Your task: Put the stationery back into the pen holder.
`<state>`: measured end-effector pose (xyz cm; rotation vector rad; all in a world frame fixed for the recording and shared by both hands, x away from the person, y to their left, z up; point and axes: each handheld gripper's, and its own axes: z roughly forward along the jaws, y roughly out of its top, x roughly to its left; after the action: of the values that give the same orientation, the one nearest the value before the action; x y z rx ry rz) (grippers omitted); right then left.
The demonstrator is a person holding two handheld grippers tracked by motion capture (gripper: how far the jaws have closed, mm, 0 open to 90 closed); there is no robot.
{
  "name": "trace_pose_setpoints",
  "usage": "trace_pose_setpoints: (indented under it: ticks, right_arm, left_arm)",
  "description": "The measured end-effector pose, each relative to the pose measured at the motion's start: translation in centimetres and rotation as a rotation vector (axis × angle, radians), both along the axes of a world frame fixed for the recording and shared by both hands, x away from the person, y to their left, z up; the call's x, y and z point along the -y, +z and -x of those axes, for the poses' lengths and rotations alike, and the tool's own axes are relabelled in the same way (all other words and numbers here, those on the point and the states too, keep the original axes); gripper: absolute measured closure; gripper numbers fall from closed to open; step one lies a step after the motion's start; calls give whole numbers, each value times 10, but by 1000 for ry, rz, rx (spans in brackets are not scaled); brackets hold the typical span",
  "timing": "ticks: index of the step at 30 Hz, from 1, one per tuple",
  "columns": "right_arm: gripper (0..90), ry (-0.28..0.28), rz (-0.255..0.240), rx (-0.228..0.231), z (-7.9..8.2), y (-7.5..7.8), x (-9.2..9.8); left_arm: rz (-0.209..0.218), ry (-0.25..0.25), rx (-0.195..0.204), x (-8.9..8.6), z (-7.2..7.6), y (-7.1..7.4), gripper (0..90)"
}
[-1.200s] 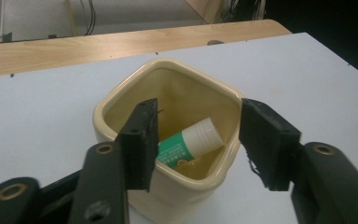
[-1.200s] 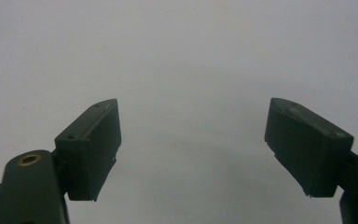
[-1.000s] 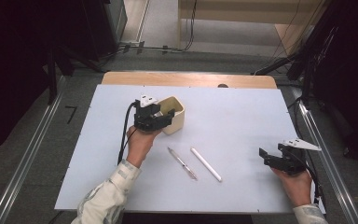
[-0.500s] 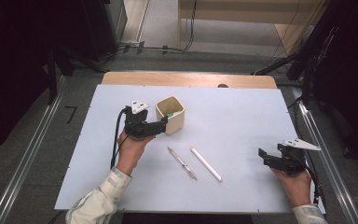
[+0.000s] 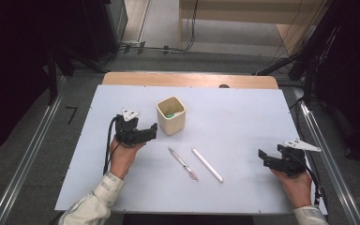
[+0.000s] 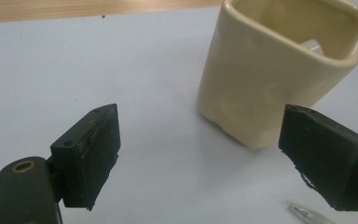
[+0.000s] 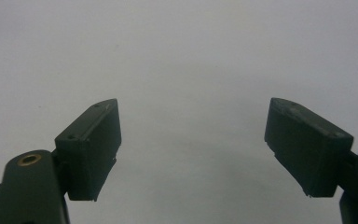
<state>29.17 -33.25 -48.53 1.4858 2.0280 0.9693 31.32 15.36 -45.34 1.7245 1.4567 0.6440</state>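
A cream square cup point(image 5: 171, 117) stands on the white table sheet point(image 5: 243, 117), with a small green thing lying inside it. My left gripper point(image 5: 153, 130) sits low just left of the cup, apart from it. Its jaws have just been opening and stand open with nothing between them. In the left gripper view the cup point(image 6: 270, 79) rises just beyond the right jaw of the left gripper point(image 6: 198, 126). A clear pen point(image 5: 183, 164) and a white stick point(image 5: 207, 165) lie side by side in front of the cup. My right gripper point(image 5: 261, 157) rests open at the right, and in its own view the right gripper point(image 7: 193, 116) faces bare sheet.
A wooden strip point(image 5: 192, 79) runs along the table's far edge. Metal rails point(image 5: 28, 159) flank the table on both sides. Dark equipment and cables stand on the floor beyond. The pen's tip point(image 6: 307, 212) pokes into the left gripper view at the bottom right.
My left gripper has drawn back from above the cup, moving left and down toward the person, and its jaws have spread. The right gripper has kept still.
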Motion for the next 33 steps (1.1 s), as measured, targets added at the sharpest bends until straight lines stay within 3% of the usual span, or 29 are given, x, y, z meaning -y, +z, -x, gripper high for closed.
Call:
trace_pose_setpoints:
  ticks: [20, 33]
  right_arm:
    - [172, 57, -8, -10, 4, 3, -21]
    - [172, 110, 22, -15, 8, 5, -46]
  left_arm:
    - [-3, 2, -11, -12, 14, -11, 136]
    - [-9, 5, -28, -21, 19, -17, 135]
